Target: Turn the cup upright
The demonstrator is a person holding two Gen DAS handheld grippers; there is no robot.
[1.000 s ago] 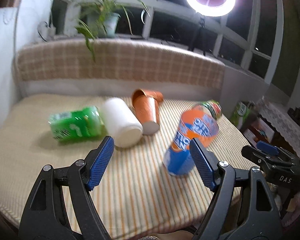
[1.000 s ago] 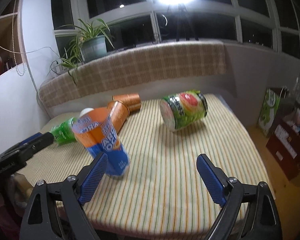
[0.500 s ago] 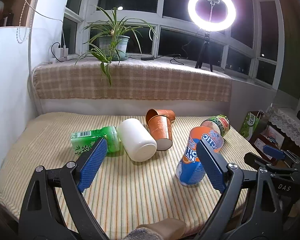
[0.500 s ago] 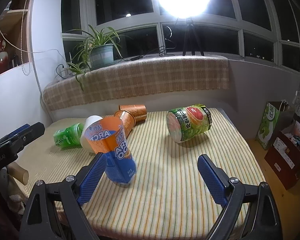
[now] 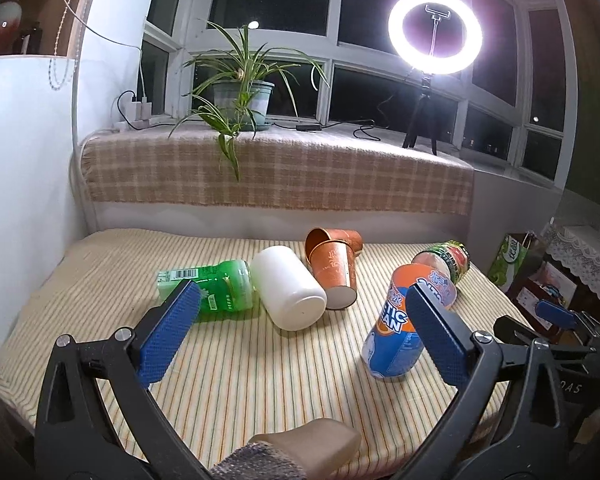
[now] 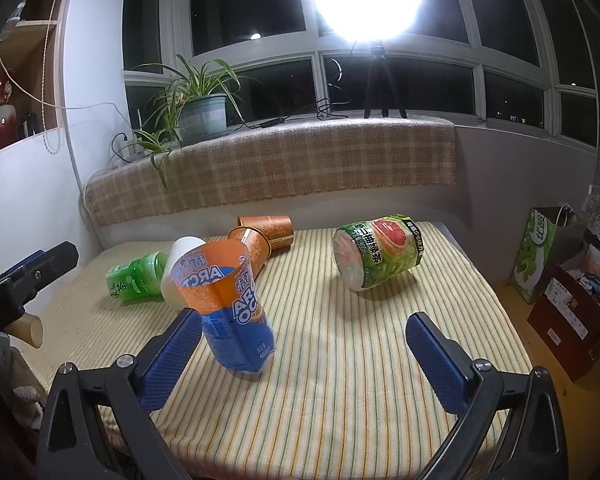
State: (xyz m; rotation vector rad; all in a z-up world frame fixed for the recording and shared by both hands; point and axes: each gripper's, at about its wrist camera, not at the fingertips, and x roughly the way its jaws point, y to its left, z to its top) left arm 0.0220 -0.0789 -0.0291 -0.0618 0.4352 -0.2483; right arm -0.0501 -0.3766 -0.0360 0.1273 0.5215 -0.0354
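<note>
An orange-and-blue cup [image 5: 400,328] stands upright, mouth up, near the front right of the striped table; it also shows in the right wrist view [image 6: 230,308]. My left gripper [image 5: 300,332] is open and empty, held back above the table's front edge. My right gripper [image 6: 304,356] is open and empty, with the cup just beyond its left finger. Two orange paper cups [image 5: 332,268] lie on their sides further back, as do a white cup [image 5: 288,288], a green bottle-cup [image 5: 216,288] and a green fruit-print cup [image 6: 376,256].
The striped table [image 6: 340,360] drops off at the front and right edges. A checked ledge [image 5: 276,172] with a potted plant [image 5: 240,96] and a ring light [image 5: 434,32] runs behind it. Boxes and bags [image 6: 564,276] stand on the floor to the right.
Both grippers have pulled back and up from the table. The orange-and-blue cup stays standing where it was; the other cups have not moved.
</note>
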